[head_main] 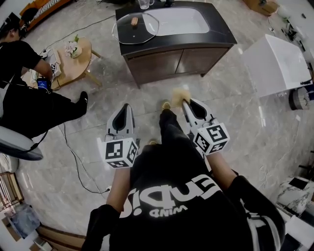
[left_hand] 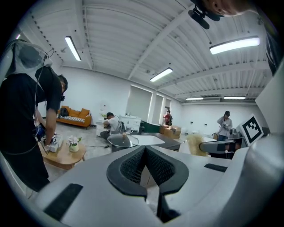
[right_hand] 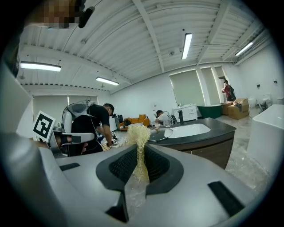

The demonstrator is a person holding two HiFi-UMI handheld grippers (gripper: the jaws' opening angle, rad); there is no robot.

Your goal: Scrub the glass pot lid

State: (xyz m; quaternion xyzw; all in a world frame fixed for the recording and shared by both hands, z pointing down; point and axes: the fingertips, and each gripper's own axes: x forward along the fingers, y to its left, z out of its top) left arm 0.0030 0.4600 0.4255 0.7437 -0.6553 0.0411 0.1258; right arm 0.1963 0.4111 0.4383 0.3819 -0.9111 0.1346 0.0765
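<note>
Right gripper: jaws clamped on pale fibrous scrubber, tuft projected past tips. Left gripper: jaws pressed together, nothing between. Both held above marble floor, short of dark cabinet. Glass pot lid: laid flat on counter, left of white basin, well apart from grippers.

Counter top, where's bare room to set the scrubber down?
Bare dark strips lie right of the sink basin and along the front edge of the counter. The left end is taken by the glass lid; a drinking glass stands at the back. The scrubber is in the right gripper.
</note>
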